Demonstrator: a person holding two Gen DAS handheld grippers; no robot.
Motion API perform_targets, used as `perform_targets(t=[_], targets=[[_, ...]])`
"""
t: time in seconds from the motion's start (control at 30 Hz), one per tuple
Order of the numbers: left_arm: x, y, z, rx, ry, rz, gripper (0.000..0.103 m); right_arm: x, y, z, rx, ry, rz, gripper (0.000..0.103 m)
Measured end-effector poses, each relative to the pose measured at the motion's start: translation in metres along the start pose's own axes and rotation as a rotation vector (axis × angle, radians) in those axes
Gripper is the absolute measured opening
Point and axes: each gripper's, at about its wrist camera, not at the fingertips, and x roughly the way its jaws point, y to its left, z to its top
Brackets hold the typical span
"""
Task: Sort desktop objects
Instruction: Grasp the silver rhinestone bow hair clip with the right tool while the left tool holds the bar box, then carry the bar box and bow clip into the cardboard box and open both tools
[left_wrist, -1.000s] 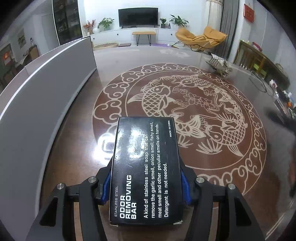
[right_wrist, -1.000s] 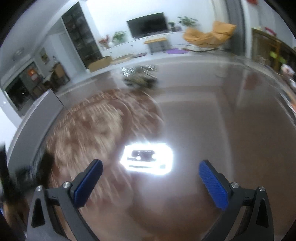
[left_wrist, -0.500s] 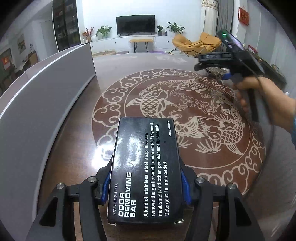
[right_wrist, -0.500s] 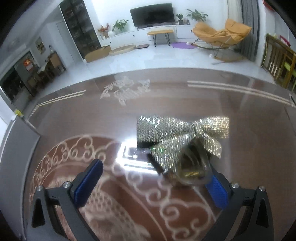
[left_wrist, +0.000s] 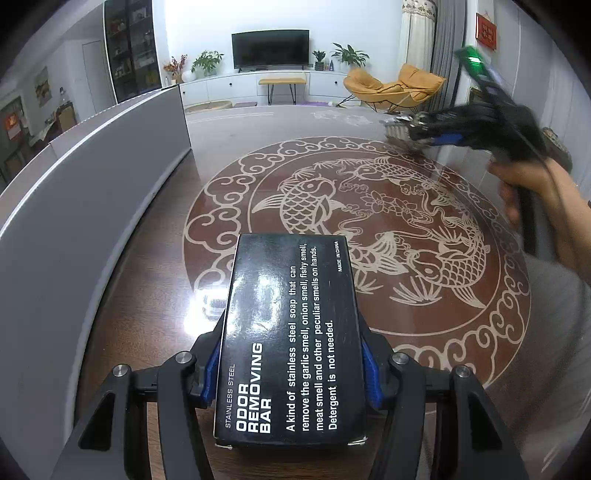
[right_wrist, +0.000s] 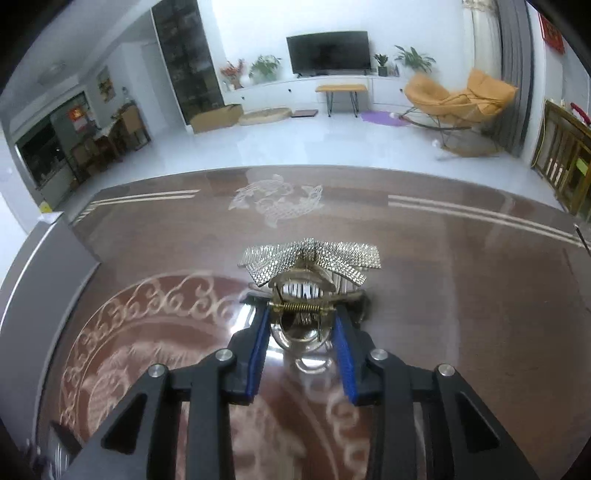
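My left gripper (left_wrist: 288, 354) is shut on a black box (left_wrist: 291, 332) printed "Odor Removing Bar", held flat above the brown table. My right gripper (right_wrist: 301, 314) is closed around a hair claw clip with a sparkly silver bow (right_wrist: 310, 258), which rests on the table near its far edge. The blue pads (right_wrist: 258, 343) press the clip's sides by its spring. In the left wrist view the right gripper (left_wrist: 436, 134) shows at the far right of the table, held by a hand, with the clip (left_wrist: 397, 127) at its tip.
The table (left_wrist: 424, 206) is glossy brown with a round fish pattern. A grey panel (left_wrist: 85, 177) runs along its left side. Beyond the far edge lie a living room floor, a TV and an orange chair (right_wrist: 458, 99).
My right gripper moved up to the bow clip and closed its jaws on it. The left gripper with the box has stayed almost still.
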Motion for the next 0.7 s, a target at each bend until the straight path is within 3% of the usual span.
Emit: perform_targets(t=[0.17,0.33,0.53,0.7], targets=[[0.0,0.0,0.0,0.0,0.0,0.0,0.058,-0.05,-0.004,-0.05,0.002,-0.009,0.054,0.034],[0.0,0.0,0.0,0.002,0.0,0.002,0.058,-0.097,-0.013,-0.106,-0.008,-0.019,0.04,0.034],[0.0,0.0,0.0,0.002,0.0,0.001,0.058,-0.159,-0.031,-0.173,0.066,-0.054,0.09,0.035],[-0.001,0.0,0.0,0.003,0.0,0.001,0.058,-0.181,-0.055,-0.197,0.163,-0.068,0.141,0.035]])
